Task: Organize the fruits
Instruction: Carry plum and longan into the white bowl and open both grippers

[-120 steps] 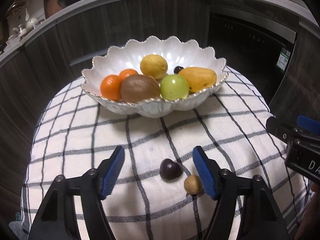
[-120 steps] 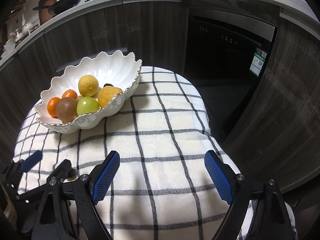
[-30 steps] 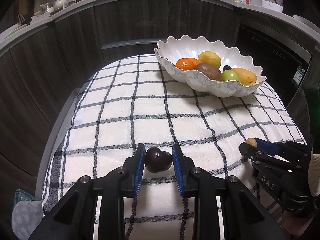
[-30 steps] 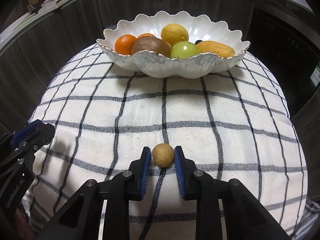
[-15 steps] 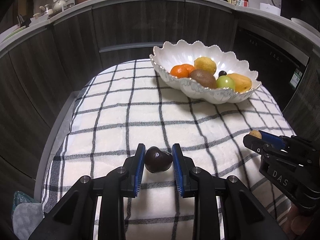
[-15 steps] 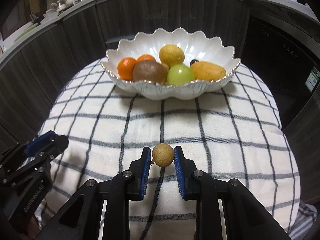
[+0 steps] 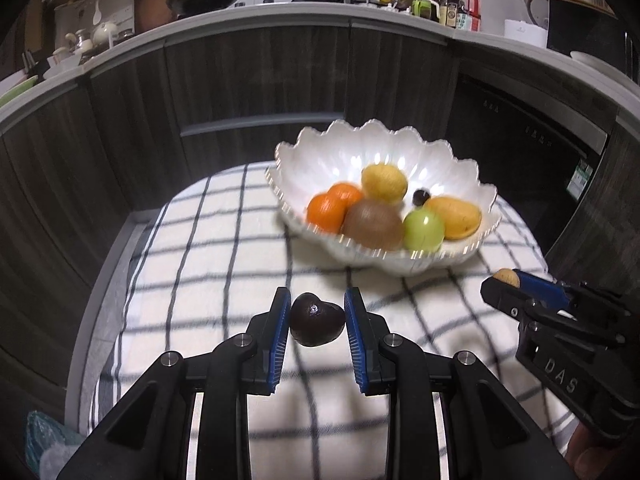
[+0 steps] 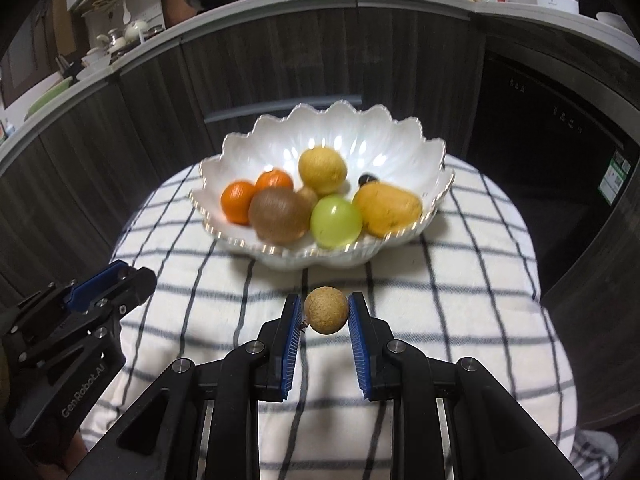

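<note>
Now my left tool (image 7: 317, 320) is clamped on the dark fruit (image 7: 316, 319) and my right tool (image 8: 325, 316) on the tan fruit (image 8: 325, 309), both lifted off the surface (image 8: 460, 300). Most fruit already sits in the bowl (image 8: 400, 136) straight ahead; these two seem the last. Its scalloped rim stands high, with bare room at the back.

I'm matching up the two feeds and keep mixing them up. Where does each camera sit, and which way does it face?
Left wrist: sits on the left gripper, facing the bowl; its fingers clamp a dark fruit; the right gripper shows at right.
Right wrist: sits on the right gripper, facing the bowl; it clamps a tan fruit; the left gripper shows at left.
Shared: bowl, checked cloth, counter.
</note>
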A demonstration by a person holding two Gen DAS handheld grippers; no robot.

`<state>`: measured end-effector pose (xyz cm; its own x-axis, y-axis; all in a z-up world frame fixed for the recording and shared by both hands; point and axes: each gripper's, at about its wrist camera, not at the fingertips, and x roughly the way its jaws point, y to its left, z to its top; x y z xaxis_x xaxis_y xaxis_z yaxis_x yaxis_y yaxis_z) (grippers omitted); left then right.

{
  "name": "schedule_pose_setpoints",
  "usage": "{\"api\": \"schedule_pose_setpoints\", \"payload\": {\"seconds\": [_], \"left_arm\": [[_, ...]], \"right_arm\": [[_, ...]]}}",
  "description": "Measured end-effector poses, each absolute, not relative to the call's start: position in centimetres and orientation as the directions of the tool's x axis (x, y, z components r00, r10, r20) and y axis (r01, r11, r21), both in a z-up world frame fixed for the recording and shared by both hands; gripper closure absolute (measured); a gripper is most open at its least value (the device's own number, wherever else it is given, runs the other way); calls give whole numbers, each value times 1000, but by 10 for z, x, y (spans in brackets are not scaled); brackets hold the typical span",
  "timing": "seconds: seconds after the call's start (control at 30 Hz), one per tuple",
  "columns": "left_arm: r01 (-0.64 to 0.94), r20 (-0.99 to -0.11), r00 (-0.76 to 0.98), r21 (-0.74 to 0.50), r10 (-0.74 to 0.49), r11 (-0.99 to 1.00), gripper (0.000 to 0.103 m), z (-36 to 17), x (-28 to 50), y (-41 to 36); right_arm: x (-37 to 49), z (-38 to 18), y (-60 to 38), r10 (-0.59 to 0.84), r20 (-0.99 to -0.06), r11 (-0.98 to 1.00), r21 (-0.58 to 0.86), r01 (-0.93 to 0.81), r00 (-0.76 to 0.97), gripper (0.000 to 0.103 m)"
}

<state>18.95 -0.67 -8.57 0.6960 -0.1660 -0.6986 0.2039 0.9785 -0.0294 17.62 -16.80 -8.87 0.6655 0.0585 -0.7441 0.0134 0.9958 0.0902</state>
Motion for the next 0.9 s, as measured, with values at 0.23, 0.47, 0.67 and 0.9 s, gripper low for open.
{"api": "schedule_pose_setpoints", "payload": {"seconds": [0.23, 0.47, 0.67, 0.9], "left_arm": [[241, -673, 715, -19, -191, 970, 75, -69, 221, -30], [282, -661, 718, -9, -217, 959, 75, -62, 256, -48], [296, -673, 705, -7, -224, 955, 75, -68, 287, -56], [304, -691, 691, 10, -213, 953, 75, -80, 319, -63]], "right_arm": [[200, -69, -184, 44, -717, 996, 89, 29, 696, 78], [228, -60, -196, 23, -703, 997, 73, 40, 711, 78], [259, -66, -203, 16, -716, 997, 65, 43, 698, 78], [293, -76, -210, 4, -738, 997, 57, 56, 675, 78]]}}
